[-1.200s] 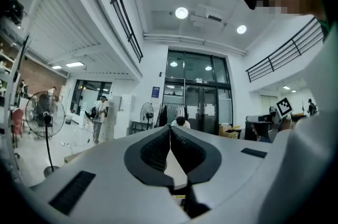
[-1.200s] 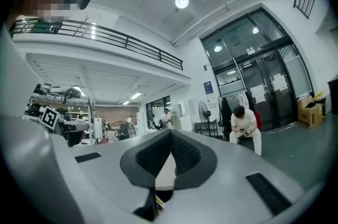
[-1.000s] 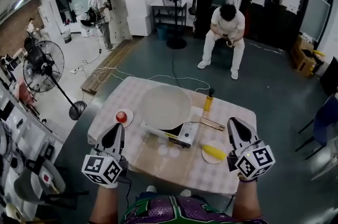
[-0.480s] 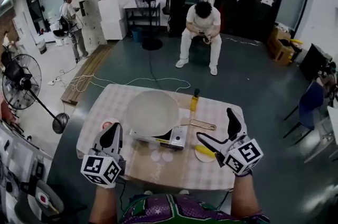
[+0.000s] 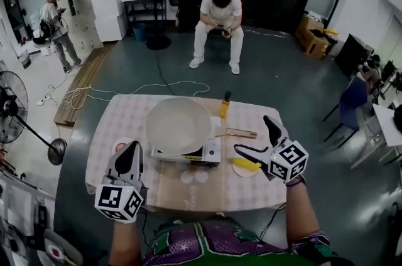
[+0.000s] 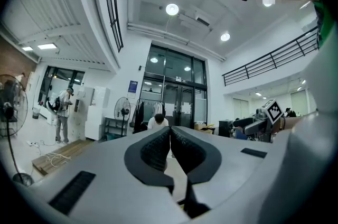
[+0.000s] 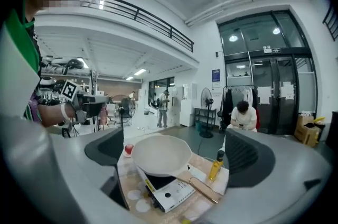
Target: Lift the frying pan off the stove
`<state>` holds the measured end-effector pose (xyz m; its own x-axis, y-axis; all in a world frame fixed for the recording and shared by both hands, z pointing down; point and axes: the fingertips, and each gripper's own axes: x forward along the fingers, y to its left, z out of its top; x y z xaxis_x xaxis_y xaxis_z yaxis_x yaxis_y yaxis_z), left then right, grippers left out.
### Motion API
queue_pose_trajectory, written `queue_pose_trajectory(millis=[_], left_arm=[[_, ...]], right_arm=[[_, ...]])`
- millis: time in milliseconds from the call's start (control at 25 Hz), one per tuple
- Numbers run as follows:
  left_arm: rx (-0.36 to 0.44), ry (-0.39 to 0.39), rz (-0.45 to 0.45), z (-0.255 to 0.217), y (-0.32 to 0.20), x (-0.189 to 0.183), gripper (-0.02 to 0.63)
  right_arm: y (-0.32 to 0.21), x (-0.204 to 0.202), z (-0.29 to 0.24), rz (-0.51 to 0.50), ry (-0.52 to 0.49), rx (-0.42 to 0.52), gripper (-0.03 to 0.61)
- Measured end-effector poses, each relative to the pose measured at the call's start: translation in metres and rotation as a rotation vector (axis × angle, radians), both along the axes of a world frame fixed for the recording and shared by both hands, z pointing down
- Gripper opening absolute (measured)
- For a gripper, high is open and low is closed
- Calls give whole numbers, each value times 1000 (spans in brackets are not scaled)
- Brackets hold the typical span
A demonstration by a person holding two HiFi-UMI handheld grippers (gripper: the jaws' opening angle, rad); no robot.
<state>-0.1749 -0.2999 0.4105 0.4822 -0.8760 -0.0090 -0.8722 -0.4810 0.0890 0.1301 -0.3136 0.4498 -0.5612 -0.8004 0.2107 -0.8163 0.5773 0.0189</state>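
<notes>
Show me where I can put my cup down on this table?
Bare cloth lies at the far left corner of the table, left of the frying pan, and along the near edge before the stove. Crowded on the right: pan handle, bottle and corn.

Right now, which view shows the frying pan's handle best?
The right gripper view: the handle lies close and unobstructed, seen along its whole length. The head view shows the handle small, from above. The left gripper view shows none of it.
</notes>
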Motion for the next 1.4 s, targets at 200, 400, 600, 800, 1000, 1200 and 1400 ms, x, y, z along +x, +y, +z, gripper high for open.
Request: queue_pose_trajectory(millis=[200,400,600,800,1000,1200,1400], left_arm=[[-19,-3,56,8,-2,-2,23],[-44,38,55,7,-15,10,23],[-69,35,42,18,-23,32,23],[-102,29,10,30,-31,44,23],[-157,18,-37,47,-32,40,23],[-206,17,-92,54,-28,33,23],[-244,30,-121,65,-24,24,23]], right_arm=[[-5,-11,30,-26,144,-88,588],[-28,-11,54,-109,245,-182,588],[-55,-14,87,-256,337,-269,588],[-81,-15,118,-359,394,-341,588],[-100,-24,155,-450,422,-439,588],[-112,-27,187,-535,484,-529,588],[-122,-38,212,-589,541,-573,588]])
